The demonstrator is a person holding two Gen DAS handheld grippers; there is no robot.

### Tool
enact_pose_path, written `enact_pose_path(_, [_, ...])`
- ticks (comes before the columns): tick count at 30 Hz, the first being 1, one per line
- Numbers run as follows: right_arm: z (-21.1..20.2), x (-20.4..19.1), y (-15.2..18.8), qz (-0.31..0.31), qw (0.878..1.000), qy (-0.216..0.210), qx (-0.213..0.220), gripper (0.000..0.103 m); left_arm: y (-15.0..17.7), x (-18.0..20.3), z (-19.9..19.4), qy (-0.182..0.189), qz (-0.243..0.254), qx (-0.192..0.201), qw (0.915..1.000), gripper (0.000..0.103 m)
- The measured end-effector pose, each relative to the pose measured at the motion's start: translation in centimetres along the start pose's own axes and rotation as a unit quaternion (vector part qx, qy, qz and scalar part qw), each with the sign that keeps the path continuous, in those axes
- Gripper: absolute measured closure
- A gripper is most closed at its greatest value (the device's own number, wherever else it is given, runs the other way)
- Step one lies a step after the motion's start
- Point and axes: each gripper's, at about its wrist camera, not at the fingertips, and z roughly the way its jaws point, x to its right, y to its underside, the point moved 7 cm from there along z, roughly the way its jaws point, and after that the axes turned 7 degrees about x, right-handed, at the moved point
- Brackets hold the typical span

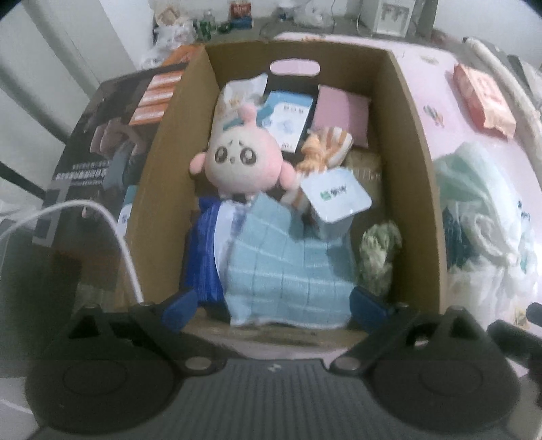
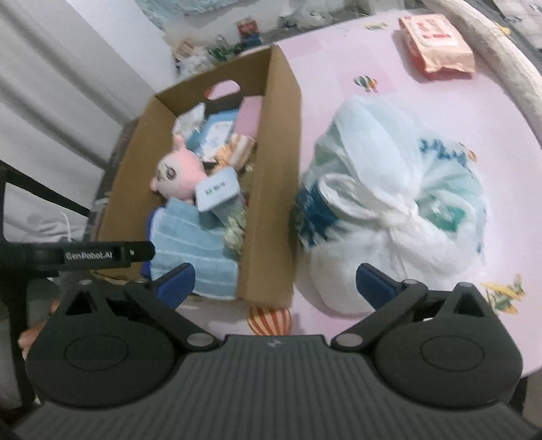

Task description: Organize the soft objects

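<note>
Both the left gripper (image 1: 272,304) and right gripper (image 2: 274,281) hang released and empty, blue towel (image 1: 288,267) already in the cardboard box (image 1: 416,169), so next approach the tied plastic bag (image 2: 389,210) beside it, grabbing its knot squarely.

White wall (image 2: 111,50), pink patterned bedsheet (image 2: 338,61), cluttered floor (image 1: 271,23)

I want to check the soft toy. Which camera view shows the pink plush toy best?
The left wrist view: the pink plush toy lies near the picture's middle in the cardboard box, face toward the camera. The right wrist view shows it smaller, from the side, partly blurred.
</note>
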Motion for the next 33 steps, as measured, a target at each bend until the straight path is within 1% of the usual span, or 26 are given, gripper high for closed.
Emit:
enact_pose_path(2, [0.0, 0.1, 0.7, -0.005, 1.000, 0.027, -0.005, 0.001, 0.5, 0.1, -0.2, -0.008, 0.001, -0.012, 0.9999, 0.006])
enact_pose_path(4, [0.1, 0.2, 1.5, -0.012, 0.998, 0.056, -0.021, 0.001, 1.0, 0.0, -0.4, -0.018, 0.003, -0.026, 0.9995, 0.006])
enact_pose_path(7, [0.2, 0.7, 2.3, -0.002, 0.997, 0.076, -0.033, 0.001, 1.5, -0.2, -0.5, -0.026, 0.003, -0.042, 0.9988, 0.006])
enact_pose_path(11, [0.3, 1.0, 2.3, 0.011, 0.996, 0.084, -0.037, 0.001, 2.1, 0.0, -0.8, -0.031, 0.009, -0.050, 0.9982, 0.006])
enact_pose_path(17, [0.4, 1.4, 1.3, 0.012, 0.994, 0.098, -0.035, 0.001, 2.5, 0.6, -0.9, -0.028, 0.012, -0.055, 0.9980, 0.006])
enact_pose_path(21, [0.8, 1.1, 0.9, -0.001, 0.995, 0.093, -0.043, 0.001, 2.5, 0.8, -1.1, -0.025, 0.011, -0.049, 0.9984, 0.006])
enact_pose_path(28, [1.6, 0.2, 1.0, -0.035, 0.993, 0.098, -0.057, 0.001, 2.5, 0.6, -0.9, -0.021, 0.009, -0.049, 0.9986, 0.006])
enact_pose_path(33, [1.8, -0.2, 1.0, -0.045, 0.992, 0.098, -0.061, 0.001, 2.6, 0.5, -0.7, -0.021, 0.007, -0.045, 0.9987, 0.006])
